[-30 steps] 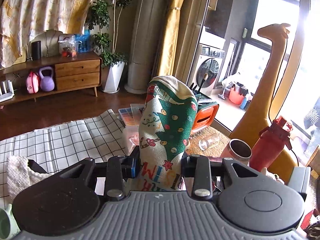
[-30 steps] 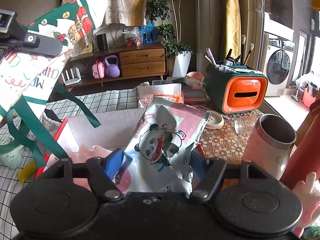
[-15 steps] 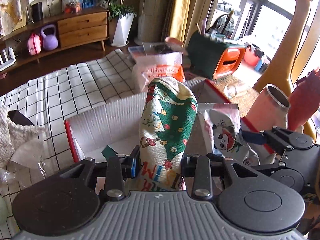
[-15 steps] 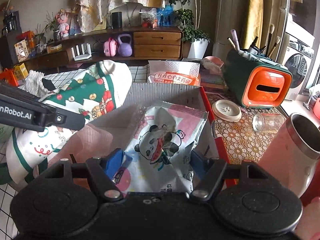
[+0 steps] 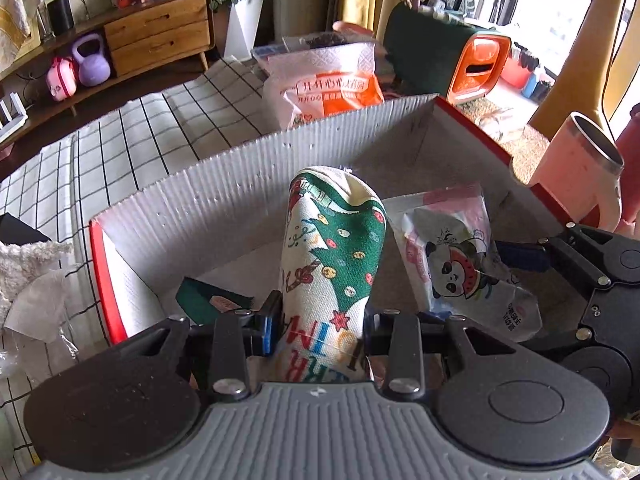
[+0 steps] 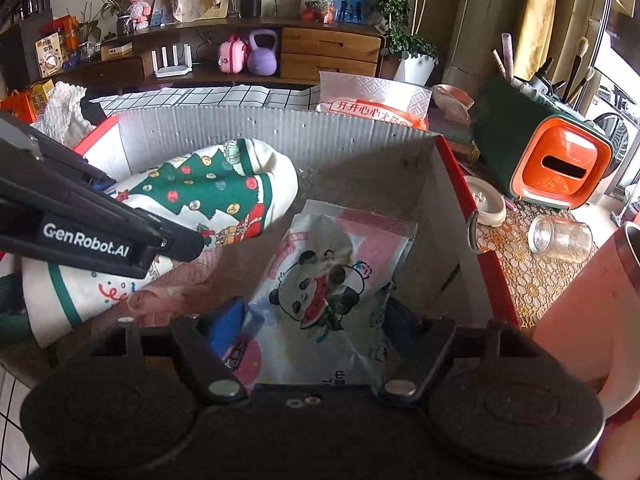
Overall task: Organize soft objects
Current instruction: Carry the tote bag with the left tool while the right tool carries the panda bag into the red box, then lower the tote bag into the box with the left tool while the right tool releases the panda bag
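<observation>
My left fingers (image 5: 320,330) clamp the Christmas cloth bag (image 5: 332,256); my right fingers (image 6: 320,320) pinch the panda packet (image 6: 328,280). Both hang inside the red-edged cardboard box (image 5: 224,196). I judge this the placing step: next, lower and release each onto the box floor.

My left gripper (image 5: 320,330) hides the Christmas bag's (image 5: 332,256) lower lettering; beside it, the right gripper (image 6: 316,332) covers the panda packet's (image 6: 328,280) bottom edge.

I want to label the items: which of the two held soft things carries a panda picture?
The packet in the right gripper; the left gripper holds a Christmas-tree bag.
</observation>
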Motion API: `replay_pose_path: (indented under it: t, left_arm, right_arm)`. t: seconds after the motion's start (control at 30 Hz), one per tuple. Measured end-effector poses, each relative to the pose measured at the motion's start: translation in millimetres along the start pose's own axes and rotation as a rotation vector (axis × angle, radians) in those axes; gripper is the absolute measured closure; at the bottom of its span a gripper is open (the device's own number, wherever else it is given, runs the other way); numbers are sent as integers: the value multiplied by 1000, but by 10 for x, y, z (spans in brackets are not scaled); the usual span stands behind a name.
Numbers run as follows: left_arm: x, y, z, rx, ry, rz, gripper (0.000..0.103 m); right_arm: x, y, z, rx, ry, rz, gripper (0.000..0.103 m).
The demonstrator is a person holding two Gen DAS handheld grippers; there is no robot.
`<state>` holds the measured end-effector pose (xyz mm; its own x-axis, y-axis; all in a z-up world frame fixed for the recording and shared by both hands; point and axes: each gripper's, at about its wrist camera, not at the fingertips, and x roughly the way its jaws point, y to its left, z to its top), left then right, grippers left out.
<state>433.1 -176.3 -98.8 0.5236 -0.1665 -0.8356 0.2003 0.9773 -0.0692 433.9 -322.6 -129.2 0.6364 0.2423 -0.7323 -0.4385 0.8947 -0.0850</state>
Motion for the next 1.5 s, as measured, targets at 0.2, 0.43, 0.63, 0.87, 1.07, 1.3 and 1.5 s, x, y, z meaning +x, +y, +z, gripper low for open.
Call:
replay_pose_path:
  t: [0.2, 0.43, 0.63, 0.87, 1.07, 1.3, 1.5]
  left_arm:
    - [38, -10, -38, 15, 2, 6, 61]
    - [-114, -112, -69, 69, -42, 7, 38]
    - [-344, -167, -119, 91, -77, -5, 36]
    - [-720, -81, -229, 54, -133, -28, 36]
    - [-1083, -3, -360, 33, -178, -34, 34]
    - [-1494, 192, -574, 4, -233, -41, 21]
    - [-1781, 486, -809, -45, -269, -52, 18]
  right_arm:
    - [3, 9, -22, 14, 9, 14, 25]
    - [-128, 17, -17, 27, -11, 28, 20]
    - [-335, -3, -31, 48, -31, 31, 15]
    - [-661, -49, -40, 120, -77, 47, 11]
    - [-962, 27, -20, 140, -125, 55, 5]
    - [-1281, 287, -19, 117, -174, 73, 0]
    - [-1466, 574, -20, 101, -194, 112, 0]
